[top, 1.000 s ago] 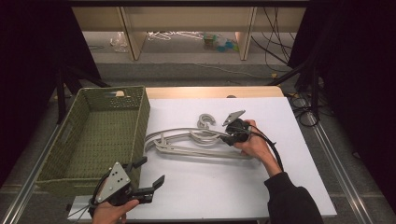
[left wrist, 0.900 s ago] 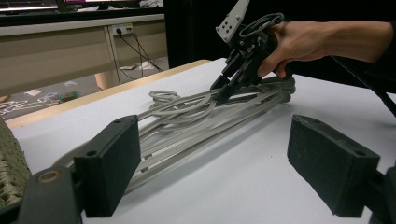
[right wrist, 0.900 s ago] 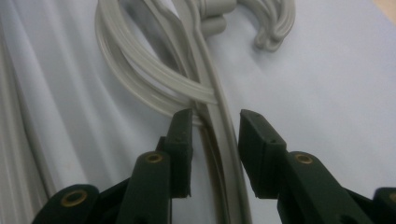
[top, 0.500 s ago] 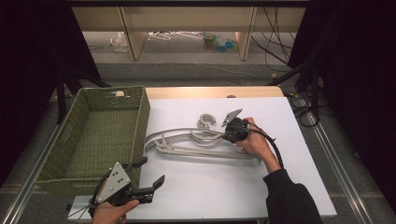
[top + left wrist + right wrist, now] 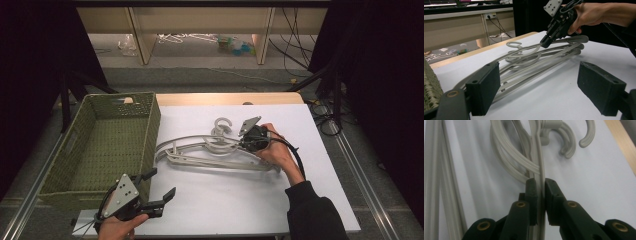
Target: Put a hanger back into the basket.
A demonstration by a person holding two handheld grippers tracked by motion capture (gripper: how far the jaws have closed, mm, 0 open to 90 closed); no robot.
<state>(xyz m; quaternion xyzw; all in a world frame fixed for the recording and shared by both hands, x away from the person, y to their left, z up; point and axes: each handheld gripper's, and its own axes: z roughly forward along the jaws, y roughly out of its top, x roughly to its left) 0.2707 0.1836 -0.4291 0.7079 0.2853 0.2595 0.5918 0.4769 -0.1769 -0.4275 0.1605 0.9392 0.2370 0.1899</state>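
From above, a pile of grey hangers (image 5: 215, 150) lies mid-table on the white sheet (image 5: 240, 200), right of a green basket (image 5: 90, 150); the right gripper (image 5: 246, 142) has just closed on one hanger arm. The left gripper (image 5: 160, 187), near the table's front edge, is spread wide, holding nothing. The right gripper view shows both pads (image 5: 531, 192) pinching a thin hanger arm (image 5: 540, 182).

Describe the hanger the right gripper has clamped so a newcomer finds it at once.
On the white table, right of the green woven basket, lies a pile of pale grey plastic hangers. The clamped hanger is the only one whose thin arm runs between the right gripper's black pads.
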